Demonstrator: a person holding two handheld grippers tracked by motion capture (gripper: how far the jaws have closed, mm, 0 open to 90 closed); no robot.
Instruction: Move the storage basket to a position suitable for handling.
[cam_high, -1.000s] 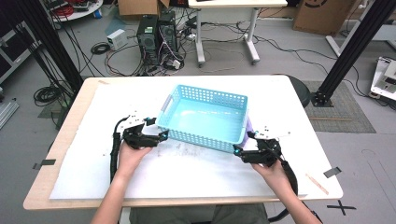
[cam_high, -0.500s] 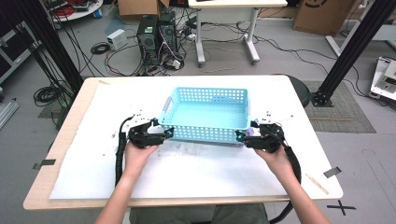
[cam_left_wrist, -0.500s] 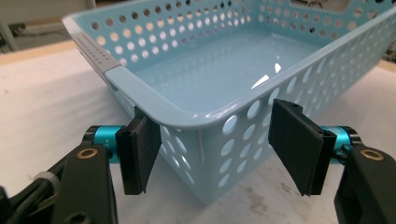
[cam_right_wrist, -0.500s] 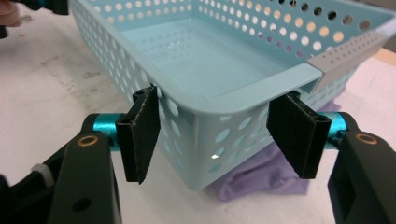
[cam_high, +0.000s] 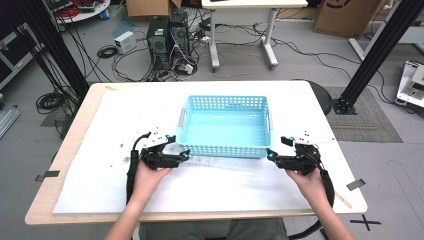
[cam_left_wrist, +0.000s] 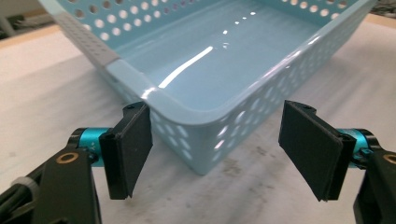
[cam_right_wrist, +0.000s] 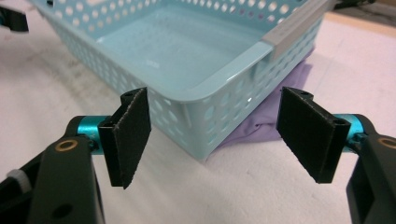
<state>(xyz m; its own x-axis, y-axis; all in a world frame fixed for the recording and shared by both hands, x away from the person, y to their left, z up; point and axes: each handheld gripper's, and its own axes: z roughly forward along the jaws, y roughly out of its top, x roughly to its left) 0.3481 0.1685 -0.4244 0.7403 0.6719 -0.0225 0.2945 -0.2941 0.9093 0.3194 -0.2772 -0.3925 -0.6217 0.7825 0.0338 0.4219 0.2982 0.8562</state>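
Note:
A light blue perforated basket (cam_high: 223, 148) rests empty on the white sheet in the middle of the table. My left gripper (cam_high: 182, 154) is open at its near left corner; in the left gripper view the two black jaws flank that corner (cam_left_wrist: 196, 116) without touching it. At the near right corner my right gripper (cam_high: 270, 156) is also open, its jaws standing either side of the corner (cam_right_wrist: 201, 107). A purple cloth (cam_right_wrist: 261, 121) sticks out from under the basket on that side.
The white sheet (cam_high: 225, 185) covers most of the wooden table (cam_high: 65, 165). Beyond the far edge are computer towers (cam_high: 167, 35), floor cables and a white desk (cam_high: 240, 30). A black stool (cam_high: 320, 95) is at the far right corner, with black frame posts on both sides.
The basket was skewed and gripped at its near corners; it now lies flat and square to the table. Both grippers have opened and drawn back slightly.

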